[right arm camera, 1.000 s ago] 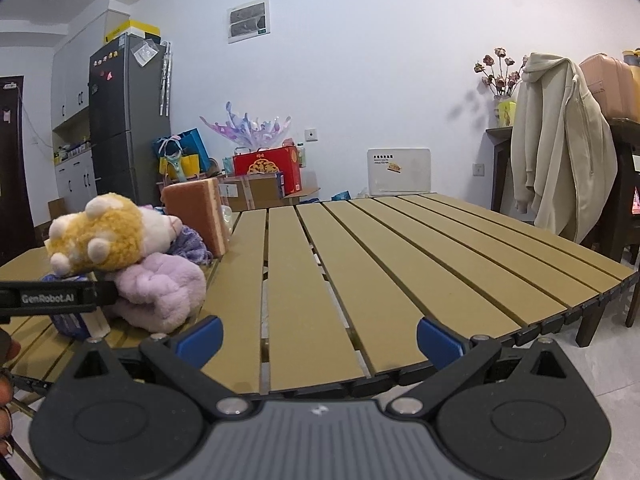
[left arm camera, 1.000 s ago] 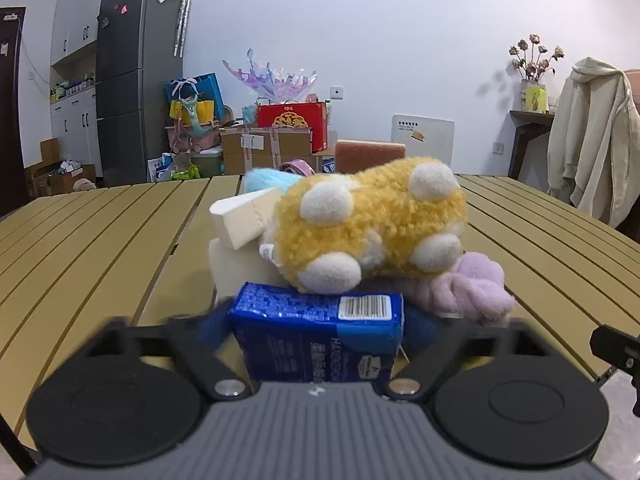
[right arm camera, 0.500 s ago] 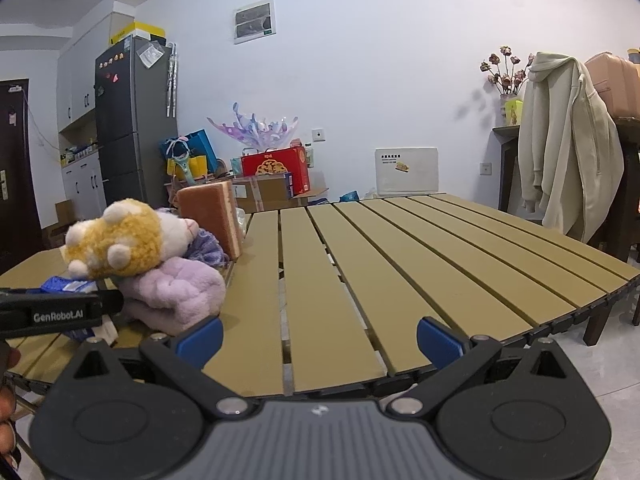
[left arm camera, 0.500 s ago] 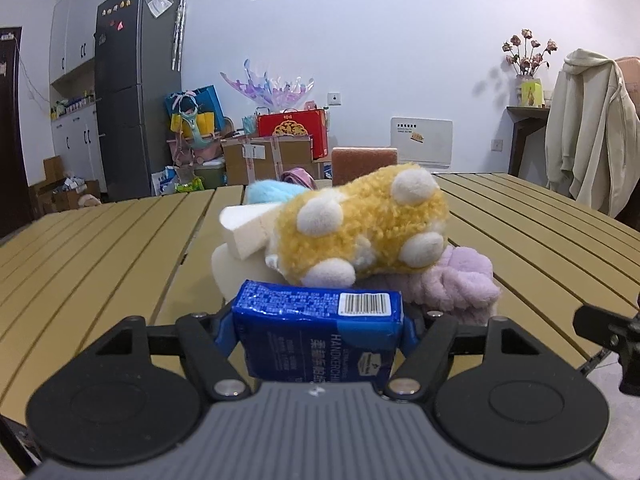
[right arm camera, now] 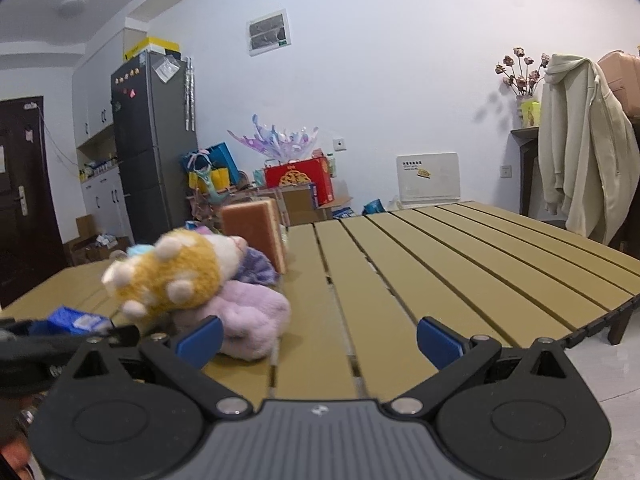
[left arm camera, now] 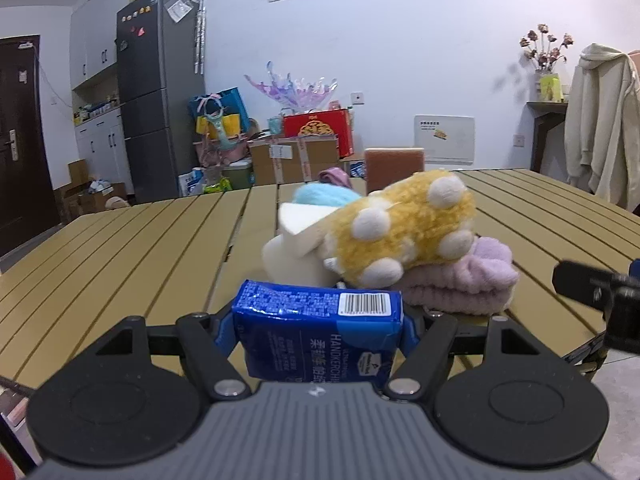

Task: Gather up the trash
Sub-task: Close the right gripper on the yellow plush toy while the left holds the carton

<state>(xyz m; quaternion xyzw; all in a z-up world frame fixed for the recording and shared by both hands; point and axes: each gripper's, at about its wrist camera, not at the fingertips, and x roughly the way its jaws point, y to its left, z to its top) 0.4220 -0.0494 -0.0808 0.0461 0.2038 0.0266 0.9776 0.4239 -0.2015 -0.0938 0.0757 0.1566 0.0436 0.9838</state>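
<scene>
left tool: clamped on blue tissue pack, above near table edge | right tool: fingers apart, nothing between | plush toy: just beyond pack

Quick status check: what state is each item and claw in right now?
Left claw: shut on the tissue pack.
Tissue pack: held, sealed, barcode up.
Right claw: open, empty.
Yellow plush toy: lying on the pink towel.
Pink towel: folded, on the table.
Brown sponge: standing on edge.
</scene>
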